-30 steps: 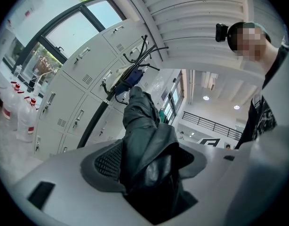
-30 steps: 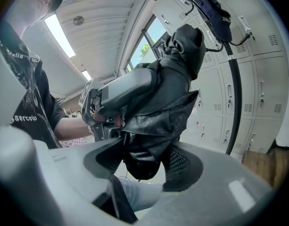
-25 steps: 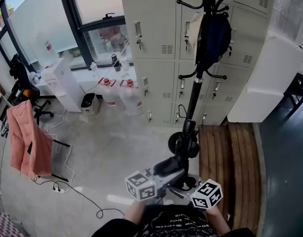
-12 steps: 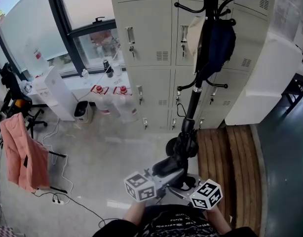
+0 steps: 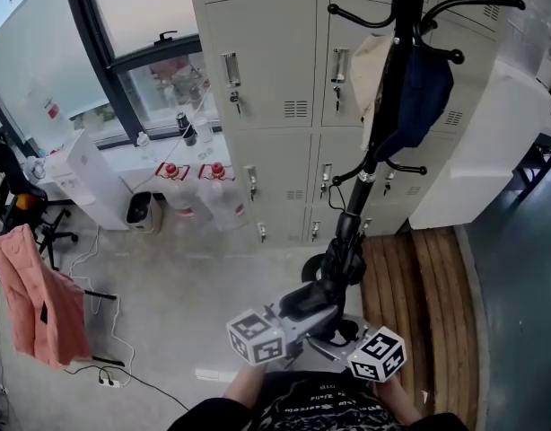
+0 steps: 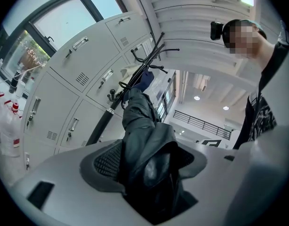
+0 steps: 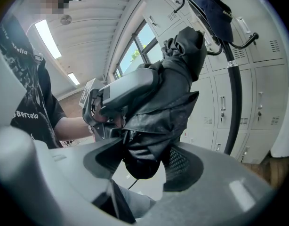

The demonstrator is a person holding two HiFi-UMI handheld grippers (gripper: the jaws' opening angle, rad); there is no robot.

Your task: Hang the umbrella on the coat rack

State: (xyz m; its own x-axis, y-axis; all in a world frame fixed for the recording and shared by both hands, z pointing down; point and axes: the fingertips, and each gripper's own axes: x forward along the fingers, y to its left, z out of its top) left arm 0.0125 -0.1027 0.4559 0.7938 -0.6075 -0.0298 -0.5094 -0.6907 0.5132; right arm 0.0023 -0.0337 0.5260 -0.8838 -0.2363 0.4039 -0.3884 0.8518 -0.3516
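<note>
Holding a folded black umbrella [image 5: 335, 263] in both grippers, up in the air above the floor [image 5: 168, 277], close in front of the body. Left gripper [image 6: 147, 166] with its fingers clamped on the bunched fabric of the umbrella, which fills the gap between the mesh pads. Right gripper [image 7: 144, 161] gripping the same umbrella lower down, near its rounded end, fingers pressed on the folds from both sides. Seen from the head, the two marker cubes side by side, with the umbrella slanting away from them toward the pole of the coat rack [image 5: 373, 151]. Not yet hung: no part of the umbrella on a hook. On the rack already, a dark blue bag [image 5: 425, 92] and something pale behind it. Behind the rack, a wall of grey lockers [image 5: 266, 70]. At the floor's left edge, a pink jacket [image 5: 33, 303]; at its right, wooden slats [image 5: 428, 303].
</note>
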